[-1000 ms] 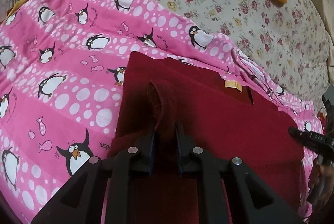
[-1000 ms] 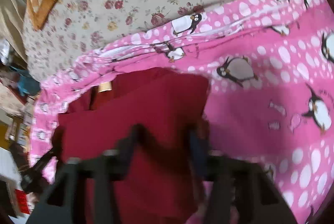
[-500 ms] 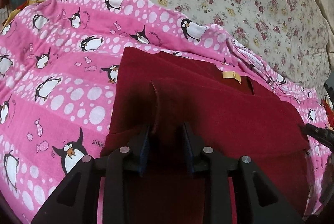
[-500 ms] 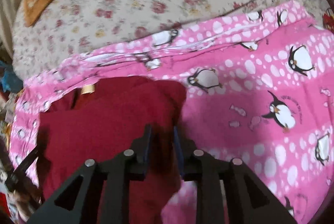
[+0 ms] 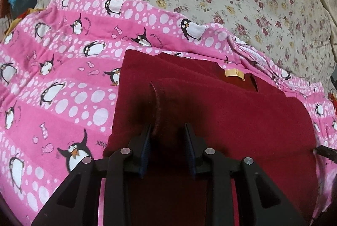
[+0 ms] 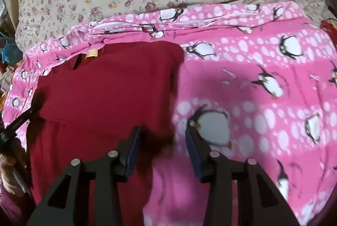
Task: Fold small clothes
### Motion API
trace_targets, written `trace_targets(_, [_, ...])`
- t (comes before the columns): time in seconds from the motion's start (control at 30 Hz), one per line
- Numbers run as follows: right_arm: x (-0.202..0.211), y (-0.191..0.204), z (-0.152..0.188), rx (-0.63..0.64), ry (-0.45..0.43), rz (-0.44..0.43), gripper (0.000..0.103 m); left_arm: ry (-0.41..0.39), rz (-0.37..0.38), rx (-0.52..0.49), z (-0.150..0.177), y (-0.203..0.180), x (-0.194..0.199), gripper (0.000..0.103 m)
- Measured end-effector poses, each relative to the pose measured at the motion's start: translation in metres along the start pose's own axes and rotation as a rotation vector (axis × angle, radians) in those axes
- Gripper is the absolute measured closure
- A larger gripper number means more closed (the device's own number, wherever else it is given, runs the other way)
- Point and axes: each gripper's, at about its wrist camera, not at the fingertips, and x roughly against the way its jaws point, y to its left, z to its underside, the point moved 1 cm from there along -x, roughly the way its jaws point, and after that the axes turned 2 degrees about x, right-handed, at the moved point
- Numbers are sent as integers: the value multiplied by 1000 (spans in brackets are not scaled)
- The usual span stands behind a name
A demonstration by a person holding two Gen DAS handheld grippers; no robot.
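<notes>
A dark red garment lies folded on the pink penguin blanket, which covers part of a floral bedspread. The left tool stands narrowly parted over the garment's near left part, a raised hemmed fold of the red cloth between its fingers; whether they grip it cannot be told. The right tool stands wide at the garment's near right edge, one finger over red cloth, the other over the blanket. A yellow label sits on the garment's far side.
</notes>
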Motion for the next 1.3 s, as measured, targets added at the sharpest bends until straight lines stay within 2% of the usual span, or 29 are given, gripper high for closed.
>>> trace_targets(0.1, [30, -6, 15, 7, 7, -49, 57, -4, -23, -13, 7, -3, 14, 93])
trace_targets(0.23, [67, -15, 32, -4, 4, -104, 49, 18, -55, -26, 25, -5, 36, 93])
trace_targets(0.37, [102, -21, 58, -2, -1, -148, 46, 45, -57, -25, 53, -5, 57, 93])
trace_targets(0.47, [110, -18, 84, 6, 18, -190, 43, 63, -37, -31, 76, -5, 80, 93])
trace_targets(0.57, [104, -10, 114, 26, 77, -230, 41, 90, 10, -23, 103, 1, 107, 93])
trace_targets(0.7, [88, 2, 153, 77, 169, -225, 39, 142, 30, 6, 137, 14, 131, 89])
trace_targets(0.87, [76, 12, 189, 97, 213, -265, 39, 173, 34, 49, 171, 27, 151, 89])
trace_targets(1.03, [73, 20, 210, 117, 230, -300, 36, 234, 24, 105, 204, 42, 153, 88])
trace_targets(1.13, [72, 25, 216, 140, 235, -305, 33, 264, 43, 139, 219, 49, 149, 88])
trace_targets(1.3, [69, 26, 215, 134, 238, -310, 29, 257, 52, 151, 223, 46, 148, 86])
